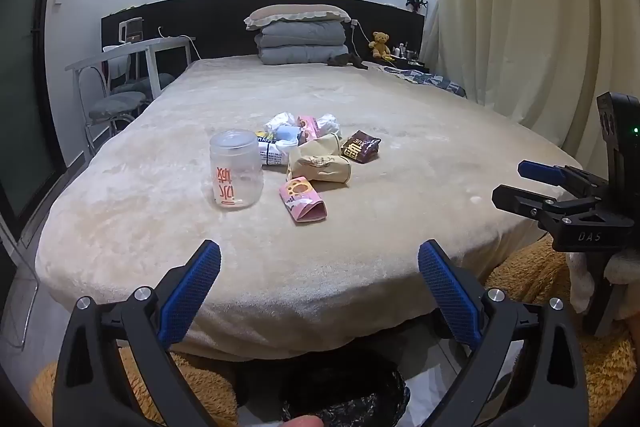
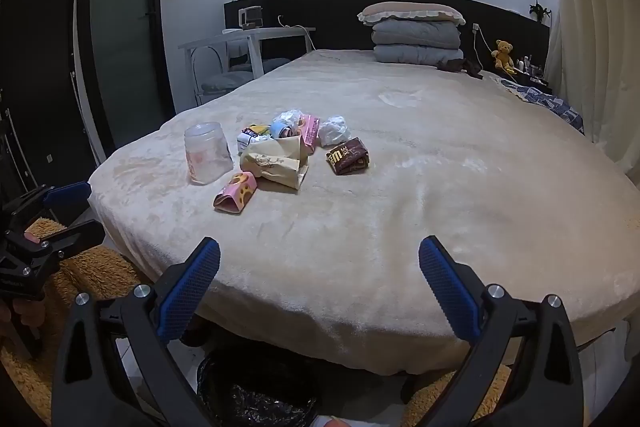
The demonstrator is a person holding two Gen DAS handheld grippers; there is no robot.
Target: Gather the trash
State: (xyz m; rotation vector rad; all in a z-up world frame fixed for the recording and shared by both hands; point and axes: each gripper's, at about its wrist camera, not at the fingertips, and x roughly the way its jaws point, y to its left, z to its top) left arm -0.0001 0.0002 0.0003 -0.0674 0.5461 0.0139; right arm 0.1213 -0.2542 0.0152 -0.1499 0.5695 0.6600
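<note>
A pile of trash lies on the beige bed (image 1: 360,247): a clear plastic jar (image 1: 236,169) with red print, a pink wrapper (image 1: 303,201), a tan paper bag (image 1: 320,163), a brown wrapper (image 1: 360,146) and crumpled white paper (image 1: 328,123). The jar (image 2: 208,153), pink wrapper (image 2: 236,198), tan bag (image 2: 276,163) and brown wrapper (image 2: 347,155) also show in the right wrist view. My left gripper (image 1: 320,267) is open and empty, short of the pile at the bed's near edge. My right gripper (image 2: 320,267) is open and empty too. A black-lined bin (image 2: 256,391) stands on the floor below.
The right gripper (image 1: 520,183) shows at the right of the left wrist view, the left gripper (image 2: 80,211) at the left of the right one. Folded bedding and a pillow (image 1: 300,35) sit at the headboard. A white table with chairs (image 1: 128,67) stands left; curtains (image 1: 520,27) hang right.
</note>
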